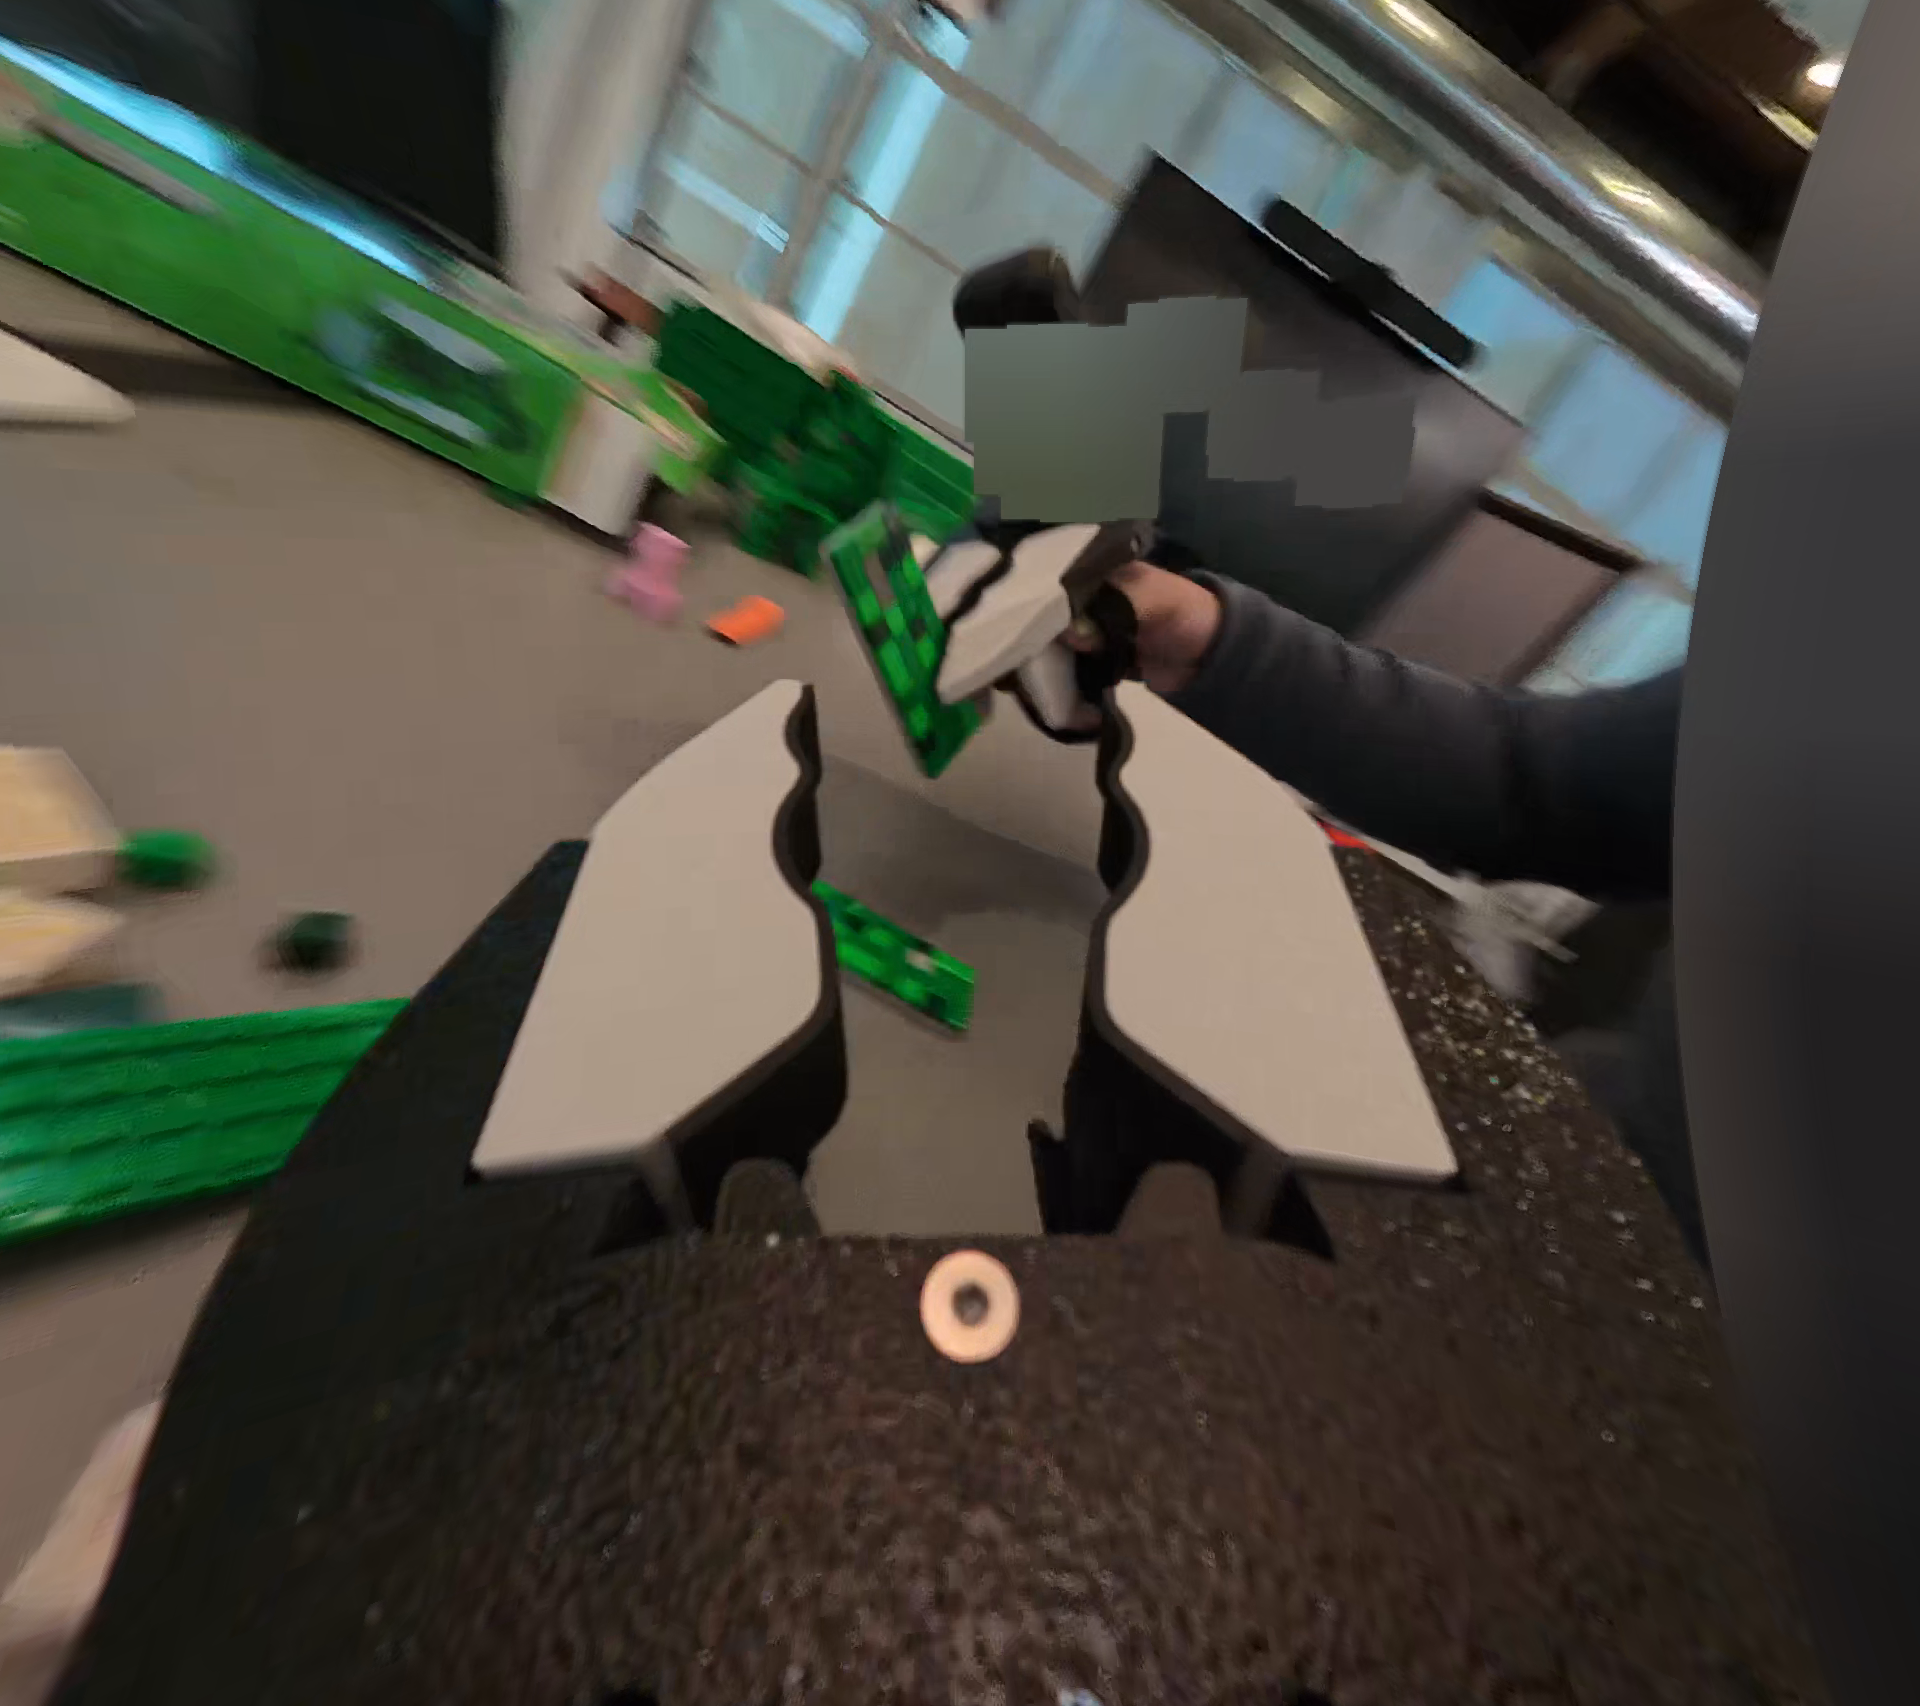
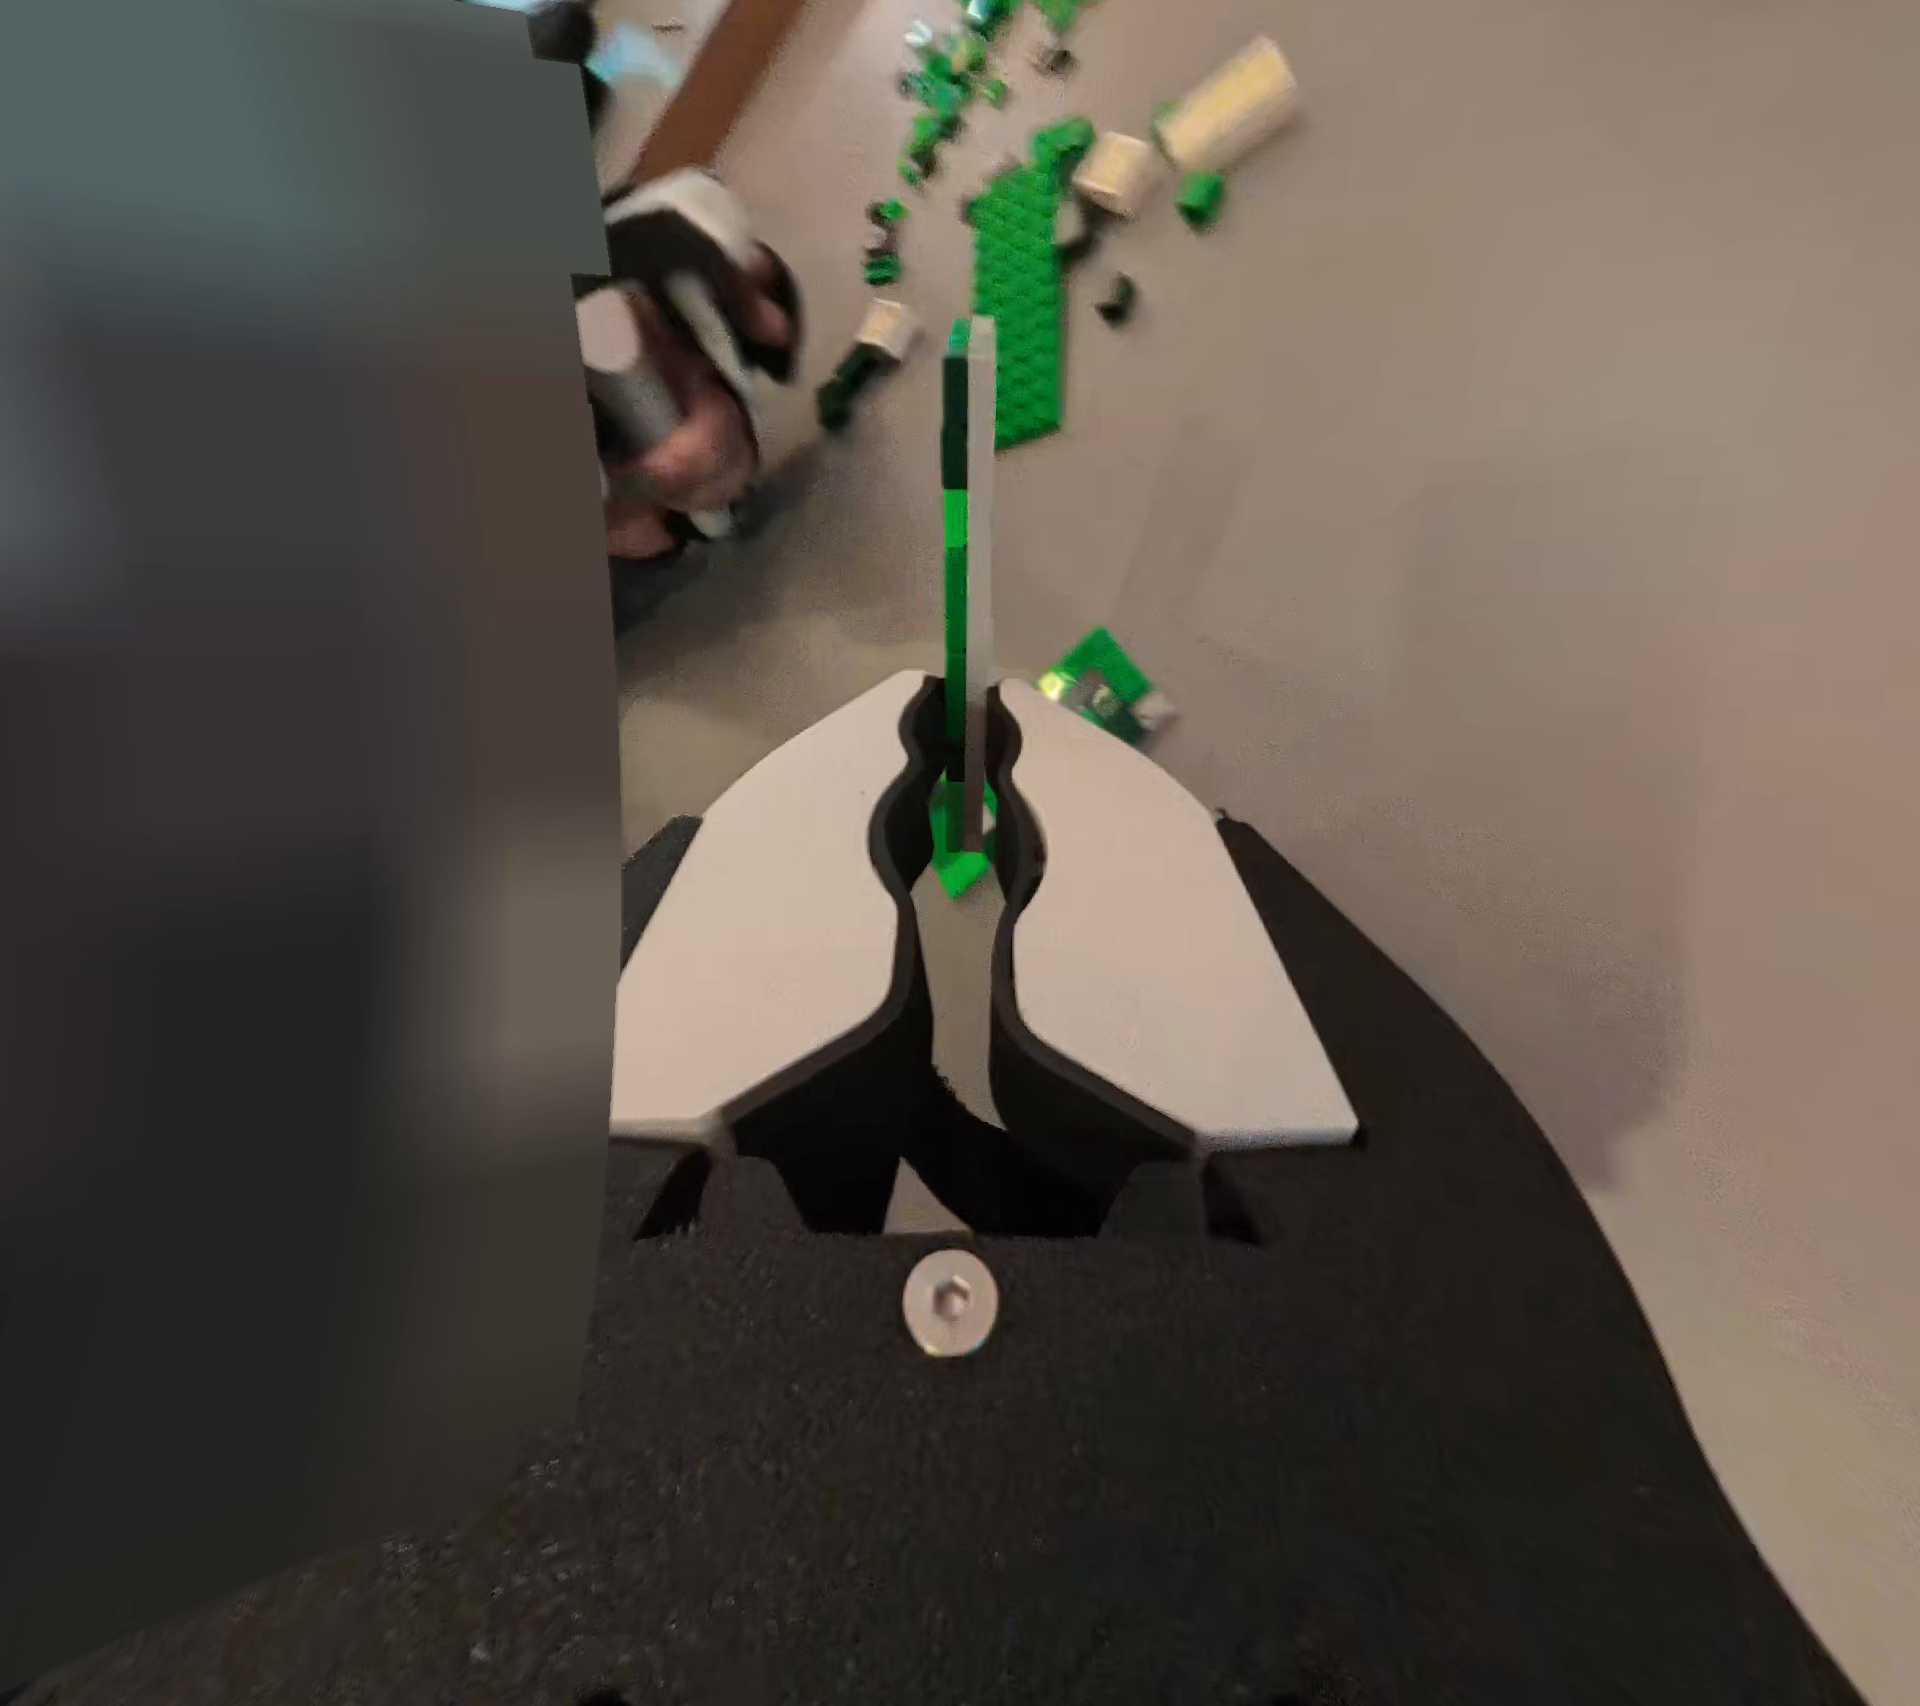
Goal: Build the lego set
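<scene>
My right gripper (image 2: 961, 700) is shut on a thin green and grey brick panel (image 2: 966, 513), which I see edge-on, standing out past the fingertips. In the left wrist view the right gripper (image 1: 997, 617) holds this panel (image 1: 899, 628) tilted above the grey table (image 1: 312, 669). My left gripper (image 1: 956, 711) is open with nothing between its fingers. It hovers over the table, close to the held panel. It also shows in the right wrist view (image 2: 707, 274), held by a hand. A second green patterned panel (image 1: 904, 950) lies flat on the table below my left gripper.
A green studded baseplate (image 2: 1023, 306) lies on the table among several loose green bricks and cream blocks (image 2: 1226, 98). A pink piece (image 1: 649, 570) and an orange piece (image 1: 746, 617) lie farther off. A green box (image 1: 312, 306) stands at the back left.
</scene>
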Tool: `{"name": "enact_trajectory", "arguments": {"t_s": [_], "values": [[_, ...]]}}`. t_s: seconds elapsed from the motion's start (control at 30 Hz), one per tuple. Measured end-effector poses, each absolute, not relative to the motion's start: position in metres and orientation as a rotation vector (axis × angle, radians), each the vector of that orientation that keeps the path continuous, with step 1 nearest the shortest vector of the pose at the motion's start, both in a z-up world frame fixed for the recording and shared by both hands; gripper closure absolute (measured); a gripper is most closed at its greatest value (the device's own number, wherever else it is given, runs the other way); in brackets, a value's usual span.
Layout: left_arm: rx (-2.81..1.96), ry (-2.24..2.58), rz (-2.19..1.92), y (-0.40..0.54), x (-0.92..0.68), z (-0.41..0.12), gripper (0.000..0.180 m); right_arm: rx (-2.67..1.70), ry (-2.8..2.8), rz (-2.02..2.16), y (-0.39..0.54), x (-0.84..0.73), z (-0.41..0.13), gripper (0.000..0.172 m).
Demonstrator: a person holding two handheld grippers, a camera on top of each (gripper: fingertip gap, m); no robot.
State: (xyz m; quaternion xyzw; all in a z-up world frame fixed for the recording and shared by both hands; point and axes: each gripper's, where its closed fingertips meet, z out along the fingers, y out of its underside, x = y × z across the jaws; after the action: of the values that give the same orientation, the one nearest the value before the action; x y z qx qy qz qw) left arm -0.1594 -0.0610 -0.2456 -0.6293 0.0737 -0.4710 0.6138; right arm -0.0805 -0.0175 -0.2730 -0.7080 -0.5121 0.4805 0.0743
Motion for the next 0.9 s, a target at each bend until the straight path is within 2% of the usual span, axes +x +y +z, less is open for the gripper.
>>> {"name": "enact_trajectory", "arguments": {"t_s": [0.23,0.47,0.57,0.63,0.7,0.77,0.9], "values": [[-1.388,-0.103,-0.441,-0.067,-0.272,-0.235,0.136,-2.672,-1.677,1.289,0.033,-0.075,-0.321,0.165],[-1.328,-0.252,-0.176,-0.094,-0.341,-0.228,0.138,-2.899,-1.844,1.14,0.046,-0.07,-0.336,0.164],[-1.32,-0.283,-0.119,-0.102,-0.359,-0.23,0.139,-2.938,-1.826,0.979,0.056,-0.07,-0.34,0.155],[-1.321,-0.294,-0.122,-0.106,-0.365,-0.232,0.138,-2.886,-1.807,0.819,0.068,-0.071,-0.336,0.134],[-1.303,-0.327,-0.093,-0.112,-0.376,-0.233,0.138,-2.77,-1.802,0.531,0.091,-0.068,-0.33,0.128],[-1.28,-0.361,-0.048,-0.116,-0.388,-0.232,0.138,-2.548,-1.799,0.363,0.107,-0.08,-0.313,0.13],[-1.245,-0.407,0.063,-0.127,-0.409,-0.234,0.138,-1.979,-1.92,0.642,0.062,-0.165,-0.272,0.138]]}}
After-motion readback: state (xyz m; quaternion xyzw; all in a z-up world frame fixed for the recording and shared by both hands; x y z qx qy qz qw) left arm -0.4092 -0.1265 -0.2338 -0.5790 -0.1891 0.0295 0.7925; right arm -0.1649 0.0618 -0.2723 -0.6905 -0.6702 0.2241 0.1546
